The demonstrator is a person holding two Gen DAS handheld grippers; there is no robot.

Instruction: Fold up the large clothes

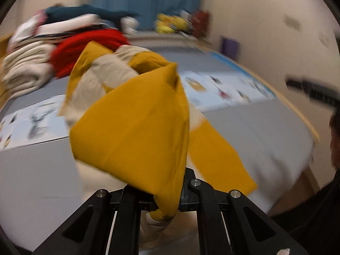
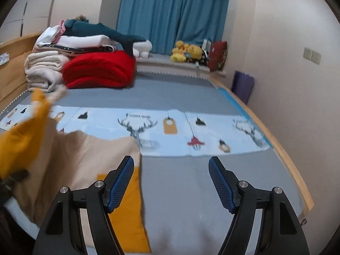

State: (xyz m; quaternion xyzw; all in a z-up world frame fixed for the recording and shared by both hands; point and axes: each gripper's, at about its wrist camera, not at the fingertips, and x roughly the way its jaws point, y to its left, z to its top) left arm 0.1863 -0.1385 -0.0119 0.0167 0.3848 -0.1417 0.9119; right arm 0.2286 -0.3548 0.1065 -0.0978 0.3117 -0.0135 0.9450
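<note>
A mustard-yellow and beige garment [image 1: 131, 125] hangs bunched from my left gripper [image 1: 167, 204], which is shut on a fold of it above the bed. The cloth drapes over and hides the fingertips. In the right wrist view the same garment [image 2: 85, 161] lies partly on the bed at the left, with a raised yellow part [image 2: 19, 144] blurred at the far left edge. My right gripper [image 2: 171, 182] stands open over the grey bedcover, nothing between its blue pads [image 2: 120, 184]; its left finger overlaps the garment's edge.
The bed [image 2: 180, 191] has a grey cover with a pale blue printed band [image 2: 170, 131]. A stack of folded blankets, red [image 2: 99, 70] and cream [image 2: 44, 70], sits at the headboard end. Blue curtains [image 2: 174, 14], plush toys [image 2: 187, 52] and a wall lie beyond.
</note>
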